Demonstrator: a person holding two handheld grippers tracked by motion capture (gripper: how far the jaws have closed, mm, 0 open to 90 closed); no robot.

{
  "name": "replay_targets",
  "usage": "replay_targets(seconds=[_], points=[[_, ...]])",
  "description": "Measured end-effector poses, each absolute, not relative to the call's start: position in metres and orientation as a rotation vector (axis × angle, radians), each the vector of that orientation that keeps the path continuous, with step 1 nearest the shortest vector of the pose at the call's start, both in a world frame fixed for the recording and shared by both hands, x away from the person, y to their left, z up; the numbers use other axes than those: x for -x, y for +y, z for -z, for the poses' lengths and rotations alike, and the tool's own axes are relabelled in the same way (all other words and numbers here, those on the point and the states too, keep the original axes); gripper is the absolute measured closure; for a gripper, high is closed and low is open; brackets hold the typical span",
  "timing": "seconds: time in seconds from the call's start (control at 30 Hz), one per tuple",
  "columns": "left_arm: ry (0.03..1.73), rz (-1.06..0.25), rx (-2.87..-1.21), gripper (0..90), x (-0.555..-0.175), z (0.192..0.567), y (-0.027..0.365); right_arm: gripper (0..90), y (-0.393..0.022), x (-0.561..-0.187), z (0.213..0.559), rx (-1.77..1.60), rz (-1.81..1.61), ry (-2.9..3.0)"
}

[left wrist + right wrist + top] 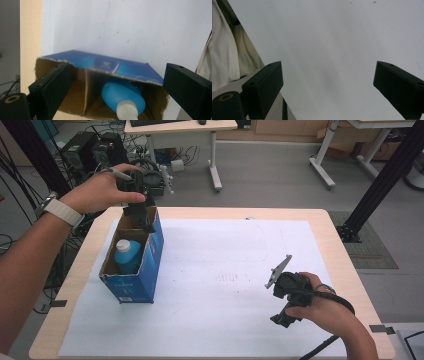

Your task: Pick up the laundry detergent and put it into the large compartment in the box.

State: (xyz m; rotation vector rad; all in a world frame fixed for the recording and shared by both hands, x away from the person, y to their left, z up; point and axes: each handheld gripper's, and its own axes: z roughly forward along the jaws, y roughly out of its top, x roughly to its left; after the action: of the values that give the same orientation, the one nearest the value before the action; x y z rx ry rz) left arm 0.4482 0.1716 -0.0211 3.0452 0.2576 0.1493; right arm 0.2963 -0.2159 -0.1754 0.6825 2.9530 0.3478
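Blue bottle [123, 95] inside box [105, 63]; left tongs [116, 82] open above.

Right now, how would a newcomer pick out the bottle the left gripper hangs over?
Find the open blue carton at the left of the white-covered table. The blue bottle stands inside it, white cap up, the carton's sole content.
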Motion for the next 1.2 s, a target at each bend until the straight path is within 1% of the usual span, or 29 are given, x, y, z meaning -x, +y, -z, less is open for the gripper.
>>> replay_targets(seconds=[0.3,0.7,0.93,1.2], points=[[0.136,-0.168,-3.062,8.9,-0.449,0.024,0.150,8.8,-0.215,-0.298,0.170,-0.684,-0.337,2.950],[0.049,-0.119,-3.070,8.9,-0.457,0.039,0.132,8.8,-0.217,-0.298,0.167,-0.688,-0.325,2.949],[0.021,-0.082,-3.072,9.2,-0.466,0.047,0.126,8.8,-0.221,-0.295,0.168,-0.705,-0.333,2.945],[0.048,-0.047,-3.023,7.1,-0.473,0.048,0.134,8.8,-0.222,-0.294,0.170,-0.724,-0.337,2.938]])
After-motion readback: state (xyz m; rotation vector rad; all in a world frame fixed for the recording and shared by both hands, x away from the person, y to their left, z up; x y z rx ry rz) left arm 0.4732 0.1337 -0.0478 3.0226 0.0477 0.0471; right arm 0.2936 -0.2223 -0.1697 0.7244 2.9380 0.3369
